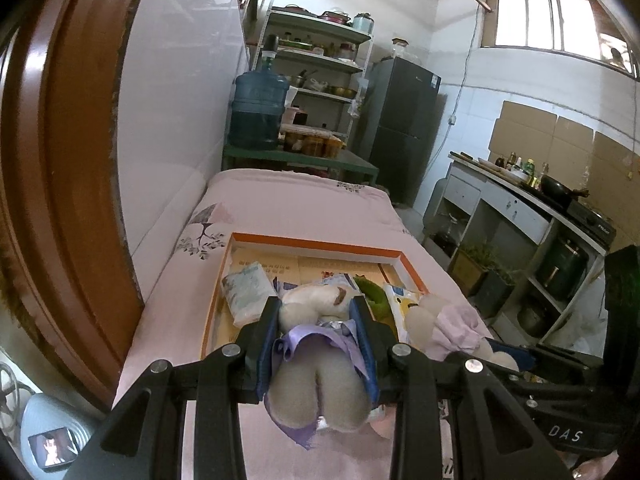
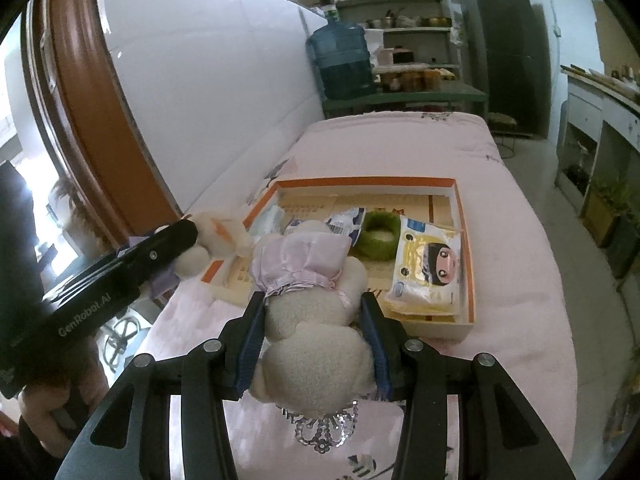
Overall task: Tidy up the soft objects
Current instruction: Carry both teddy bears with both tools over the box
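plush toys ride in both grippers: left gripper point(image 1: 318, 314) pinches the purple-dressed plush point(image 1: 320, 364), right gripper point(image 2: 314, 316) squeezes the pink-dressed plush point(image 2: 310, 304), each clamped around the body above the bed's near end, likely for dropping into the orange-rimmed box point(image 2: 466, 240).

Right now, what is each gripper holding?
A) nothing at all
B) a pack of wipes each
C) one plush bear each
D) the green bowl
C: the left gripper squeezes the plush bear in the purple dress, and the right gripper squeezes the plush bear in the pink dress, both near the orange-rimmed box.
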Motion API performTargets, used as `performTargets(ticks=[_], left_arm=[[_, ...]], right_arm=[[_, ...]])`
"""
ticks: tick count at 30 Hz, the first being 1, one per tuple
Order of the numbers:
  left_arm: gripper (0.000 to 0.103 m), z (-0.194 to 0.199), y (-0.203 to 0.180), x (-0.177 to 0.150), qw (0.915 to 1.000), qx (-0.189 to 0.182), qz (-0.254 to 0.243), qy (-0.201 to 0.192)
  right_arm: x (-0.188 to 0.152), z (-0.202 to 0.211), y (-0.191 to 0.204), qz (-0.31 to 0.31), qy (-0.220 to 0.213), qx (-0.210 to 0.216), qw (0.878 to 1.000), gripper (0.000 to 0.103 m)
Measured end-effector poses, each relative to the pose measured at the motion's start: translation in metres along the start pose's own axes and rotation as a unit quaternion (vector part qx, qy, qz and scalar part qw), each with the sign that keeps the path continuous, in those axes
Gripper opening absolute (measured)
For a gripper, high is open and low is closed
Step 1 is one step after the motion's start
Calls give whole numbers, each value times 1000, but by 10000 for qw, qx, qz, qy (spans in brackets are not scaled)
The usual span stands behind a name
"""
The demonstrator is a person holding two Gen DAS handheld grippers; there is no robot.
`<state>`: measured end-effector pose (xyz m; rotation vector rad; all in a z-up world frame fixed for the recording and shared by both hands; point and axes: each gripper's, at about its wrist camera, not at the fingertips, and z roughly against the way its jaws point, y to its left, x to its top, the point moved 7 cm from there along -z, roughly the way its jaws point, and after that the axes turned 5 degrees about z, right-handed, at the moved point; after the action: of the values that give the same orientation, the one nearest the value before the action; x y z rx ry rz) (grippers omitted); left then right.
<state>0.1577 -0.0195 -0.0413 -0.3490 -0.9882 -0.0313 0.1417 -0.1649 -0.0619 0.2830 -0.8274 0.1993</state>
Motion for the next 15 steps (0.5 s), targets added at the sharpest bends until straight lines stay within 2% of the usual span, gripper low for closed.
performTargets(ticks=[15], left_arm=[[35,-24,-7,14,10000,-17,31,52]], right_arm=[[25,-16,-21,-146,-138,-61,9998,48]])
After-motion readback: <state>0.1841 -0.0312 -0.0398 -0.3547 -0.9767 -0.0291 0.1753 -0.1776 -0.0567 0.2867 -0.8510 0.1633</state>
